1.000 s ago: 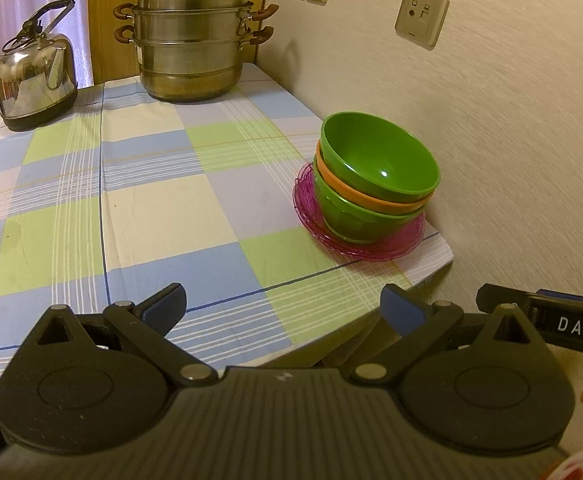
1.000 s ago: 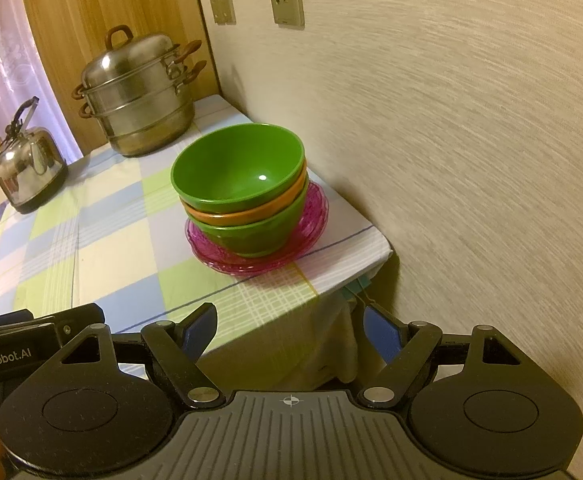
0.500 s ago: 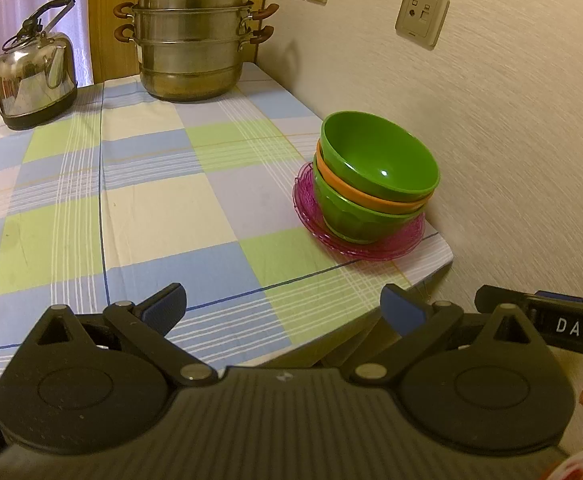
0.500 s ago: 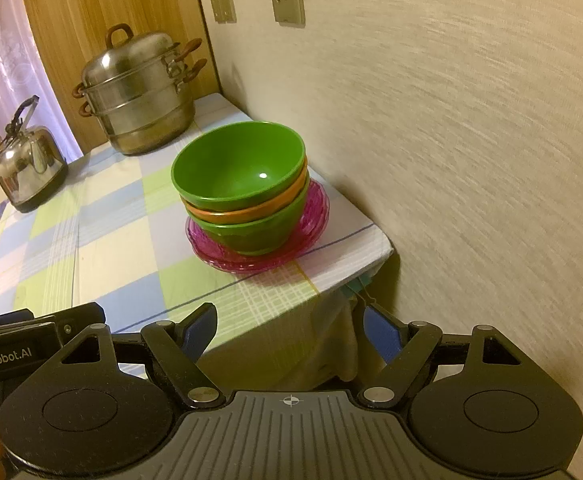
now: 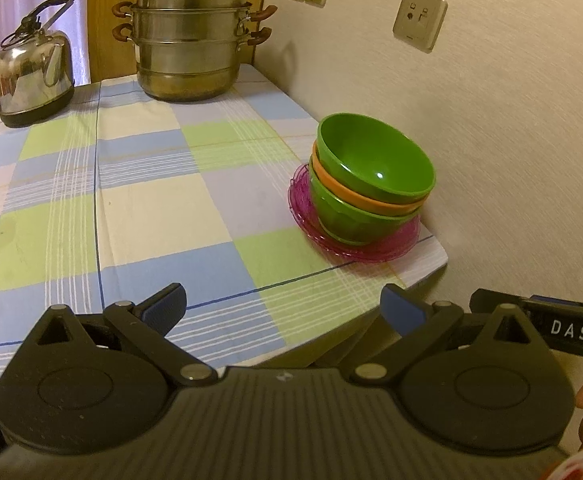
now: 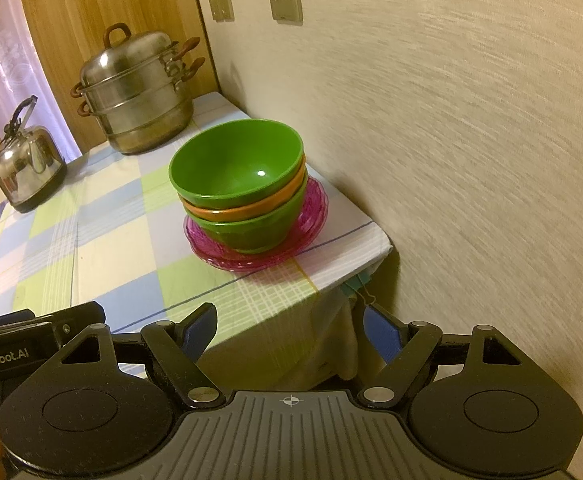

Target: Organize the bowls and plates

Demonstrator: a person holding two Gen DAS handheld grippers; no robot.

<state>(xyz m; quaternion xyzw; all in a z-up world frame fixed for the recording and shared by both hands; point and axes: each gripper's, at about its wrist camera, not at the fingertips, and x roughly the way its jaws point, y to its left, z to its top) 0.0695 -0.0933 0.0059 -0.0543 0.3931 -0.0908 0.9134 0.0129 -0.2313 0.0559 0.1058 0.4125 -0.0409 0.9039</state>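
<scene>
Three nested bowls stand on stacked magenta plates at the table's near right corner by the wall: a green bowl on top, an orange bowl in the middle, a green bowl below. The stack also shows in the right wrist view, with the top green bowl over the magenta plates. My left gripper is open and empty, held back at the table's front edge. My right gripper is open and empty, off the table's corner, short of the stack.
A steel steamer pot and a kettle stand at the far end of the checked tablecloth. The wall runs along the right side, close to the stack. The right gripper's body shows at the left wrist view's right edge.
</scene>
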